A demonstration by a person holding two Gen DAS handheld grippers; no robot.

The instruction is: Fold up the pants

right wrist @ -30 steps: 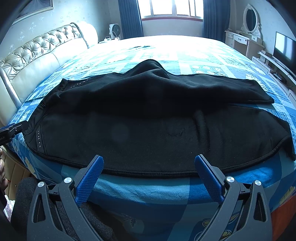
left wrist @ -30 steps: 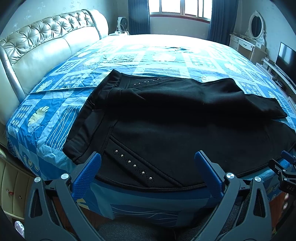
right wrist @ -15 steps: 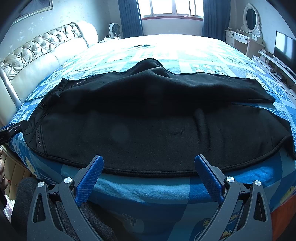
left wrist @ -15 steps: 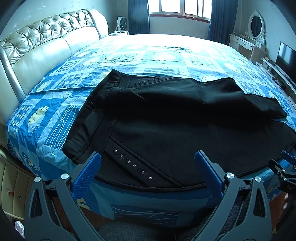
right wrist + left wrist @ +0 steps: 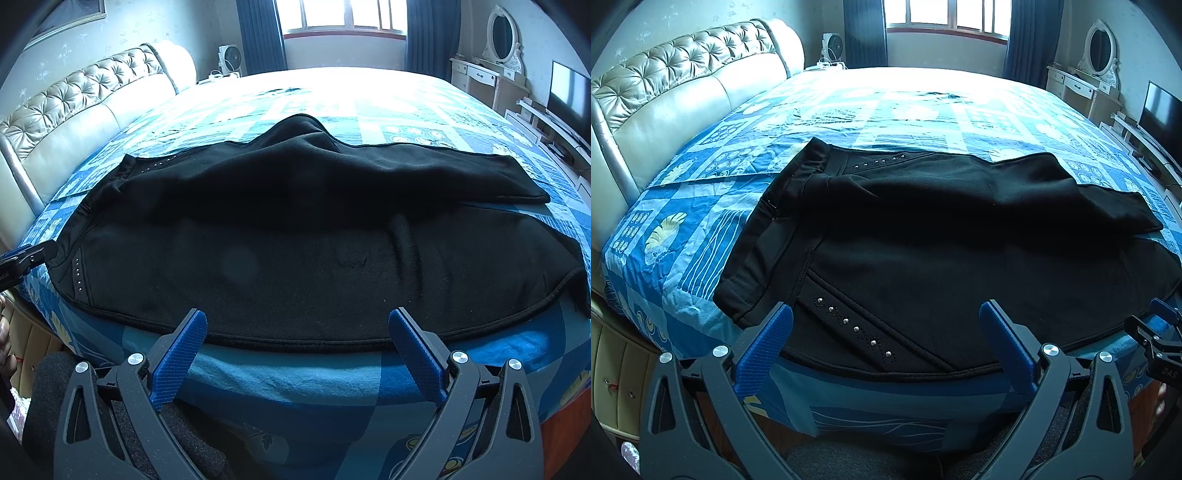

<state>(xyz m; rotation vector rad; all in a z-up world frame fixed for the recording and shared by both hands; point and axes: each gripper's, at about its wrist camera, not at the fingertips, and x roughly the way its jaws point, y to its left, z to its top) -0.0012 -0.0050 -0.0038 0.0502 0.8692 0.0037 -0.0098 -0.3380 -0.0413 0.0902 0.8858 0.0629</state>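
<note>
Pants (image 5: 923, 236) lie spread across near edge of bed (image 5: 905, 110), waistband toward headboard (image 5: 665, 92), one leg already doubled over other. Left tool (image 5: 886, 339) gapes wide, empty, hovering at studded pocket; right tool (image 5: 295, 343) likewise wide apart, empty, over near seam. You likely start next fold: pinch both layers at hem edge (not top layer alone), lift evenly, keep seams aligned. Leg cuffs run off right edge of both views; black cloth hides layer boundaries.
</note>
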